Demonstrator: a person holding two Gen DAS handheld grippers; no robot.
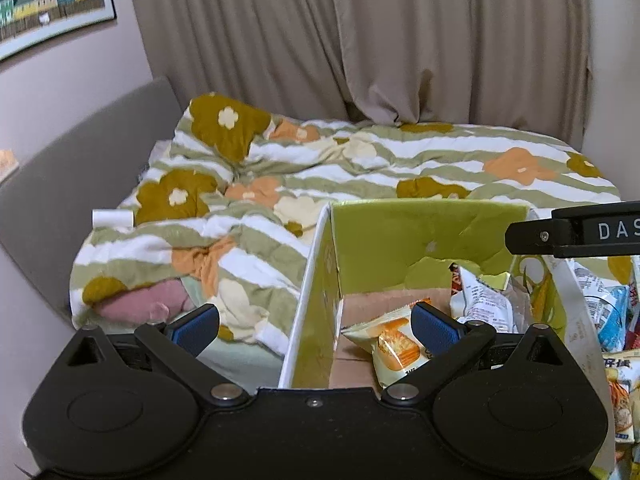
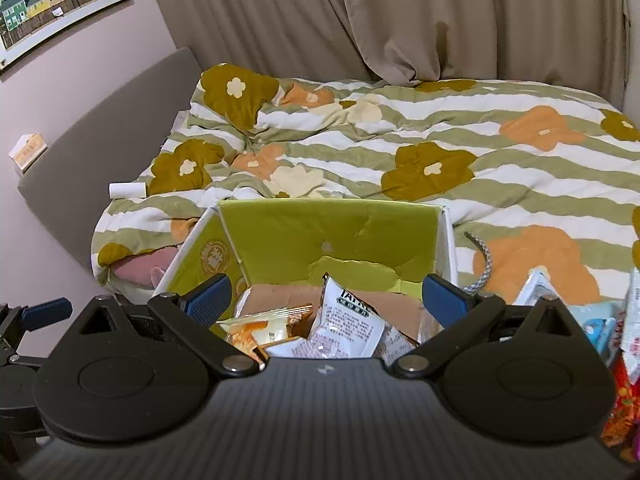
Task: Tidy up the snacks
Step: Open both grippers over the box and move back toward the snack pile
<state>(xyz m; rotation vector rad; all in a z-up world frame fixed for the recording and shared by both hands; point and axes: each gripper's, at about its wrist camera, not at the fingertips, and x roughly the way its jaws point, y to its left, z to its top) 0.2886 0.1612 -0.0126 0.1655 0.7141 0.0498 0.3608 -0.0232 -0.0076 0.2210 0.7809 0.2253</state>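
Note:
A green cardboard box (image 1: 400,240) sits on the bed and shows in the right wrist view too (image 2: 320,232). Inside lie an orange-and-cream snack packet (image 1: 390,346) and white packets (image 2: 348,320). My left gripper (image 1: 316,326) is open, straddling the box's left wall, and holds nothing. My right gripper (image 2: 326,300) is open above the box's contents and holds nothing. Its arm (image 1: 572,232) shows at the right edge of the left wrist view. More loose snack packets (image 1: 612,320) lie to the right of the box.
A flowered green-striped duvet (image 2: 440,140) covers the bed. A white roll (image 2: 127,190) lies at its left edge near the grey headboard (image 2: 100,128). Beige curtains (image 2: 400,12) hang behind. A braided cable (image 2: 482,264) lies right of the box.

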